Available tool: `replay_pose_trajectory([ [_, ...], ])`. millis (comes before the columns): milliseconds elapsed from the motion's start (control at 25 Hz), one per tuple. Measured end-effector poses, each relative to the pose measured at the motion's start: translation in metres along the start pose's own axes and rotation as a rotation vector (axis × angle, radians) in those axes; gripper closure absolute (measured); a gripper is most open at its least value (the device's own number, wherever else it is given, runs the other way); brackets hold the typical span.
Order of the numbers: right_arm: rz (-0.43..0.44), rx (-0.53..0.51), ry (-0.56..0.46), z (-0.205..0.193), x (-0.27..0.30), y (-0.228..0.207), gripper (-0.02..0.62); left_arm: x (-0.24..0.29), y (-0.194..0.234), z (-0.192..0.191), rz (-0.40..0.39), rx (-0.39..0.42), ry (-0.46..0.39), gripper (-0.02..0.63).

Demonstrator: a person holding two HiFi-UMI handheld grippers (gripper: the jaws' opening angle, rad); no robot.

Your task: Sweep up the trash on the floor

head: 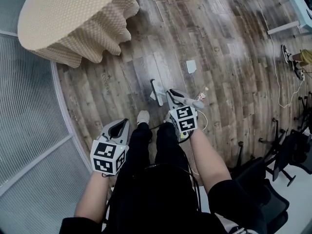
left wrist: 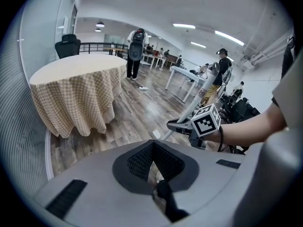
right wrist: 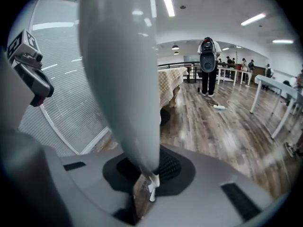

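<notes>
1. The right gripper is clamped on the pale handle of the broom. The handle fills the gap between its jaws and rises up past its camera.
2. The broom's head rests on the floor just ahead of that gripper and a little to its left.
3. A paper lies flat on the floor farther ahead, beyond the broom head and apart from it.
4. A small pale scrap lies just to the right of the right gripper's jaws.
5. The left gripper is held lower and to the left, well apart from the right one. Its jaws are drawn together at the tips, leaving only a narrow slit. A thin dark strip shows low in that slit, but what it is cannot be told.
6. A shoe stands on the floor between the two grippers.
7. A round table under a checked cloth stands ahead and left of the left gripper.
8. Black chairs stand to the right of the right gripper.
</notes>
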State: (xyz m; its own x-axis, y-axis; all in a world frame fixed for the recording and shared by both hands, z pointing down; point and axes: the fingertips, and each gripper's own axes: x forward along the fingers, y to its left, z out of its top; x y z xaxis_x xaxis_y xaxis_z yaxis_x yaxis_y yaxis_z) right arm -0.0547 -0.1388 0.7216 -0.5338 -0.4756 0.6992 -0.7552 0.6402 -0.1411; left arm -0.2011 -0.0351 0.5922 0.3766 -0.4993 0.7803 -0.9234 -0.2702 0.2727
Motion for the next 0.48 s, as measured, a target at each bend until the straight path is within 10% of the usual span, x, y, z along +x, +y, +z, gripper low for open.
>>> replay_pose_trajectory([
  [480,-0.159,0.119,-0.011,-0.033,-0.042,-0.102,0.541,0.045,-0.057,0.014,-0.067,0.065,0.056,0.609],
])
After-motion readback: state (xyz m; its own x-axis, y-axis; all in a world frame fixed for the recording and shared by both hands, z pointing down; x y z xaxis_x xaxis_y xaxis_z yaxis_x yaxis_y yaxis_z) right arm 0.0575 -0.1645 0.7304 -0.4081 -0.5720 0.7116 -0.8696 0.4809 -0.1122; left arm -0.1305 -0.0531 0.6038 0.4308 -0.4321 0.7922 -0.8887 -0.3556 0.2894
